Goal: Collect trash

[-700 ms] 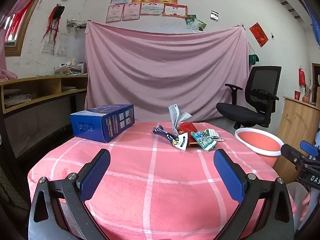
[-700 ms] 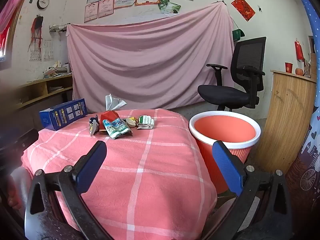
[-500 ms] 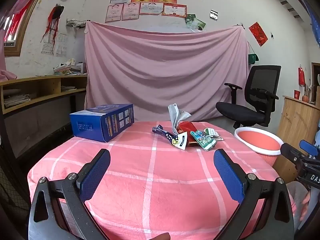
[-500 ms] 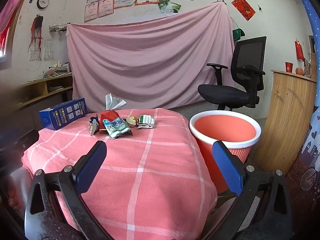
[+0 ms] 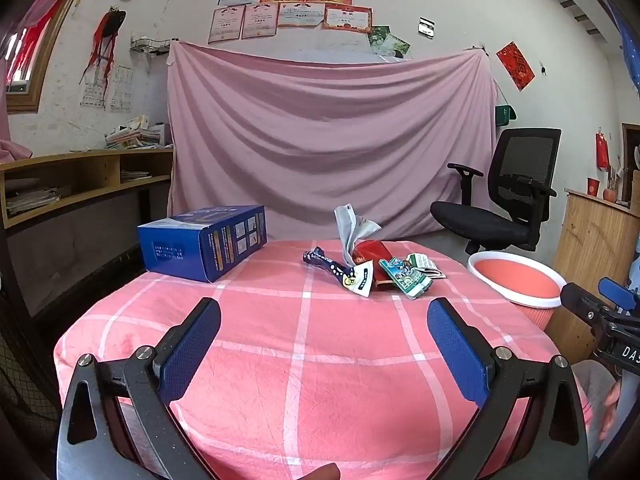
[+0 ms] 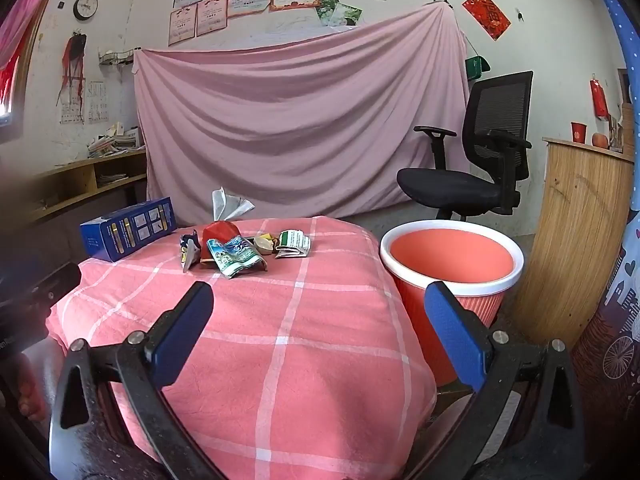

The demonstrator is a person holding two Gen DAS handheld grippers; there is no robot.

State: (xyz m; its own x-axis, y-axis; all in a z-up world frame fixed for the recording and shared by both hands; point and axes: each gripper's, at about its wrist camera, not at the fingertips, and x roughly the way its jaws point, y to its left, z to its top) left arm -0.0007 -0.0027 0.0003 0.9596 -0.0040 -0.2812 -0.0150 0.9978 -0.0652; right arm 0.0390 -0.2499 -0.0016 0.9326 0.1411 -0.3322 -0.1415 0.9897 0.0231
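Trash pile (image 5: 372, 266) beside blue box (image 5: 204, 240)

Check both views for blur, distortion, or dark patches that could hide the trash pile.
Left wrist: trash pile sharp, evenly daylit; fisheye bends the shelf. Right wrist: pile also sharp; left edge dark and smeared, blurring the left gripper; bin clear.

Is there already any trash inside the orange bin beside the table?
No, the orange bin shows only its bare inside; the wrappers lie on the table.
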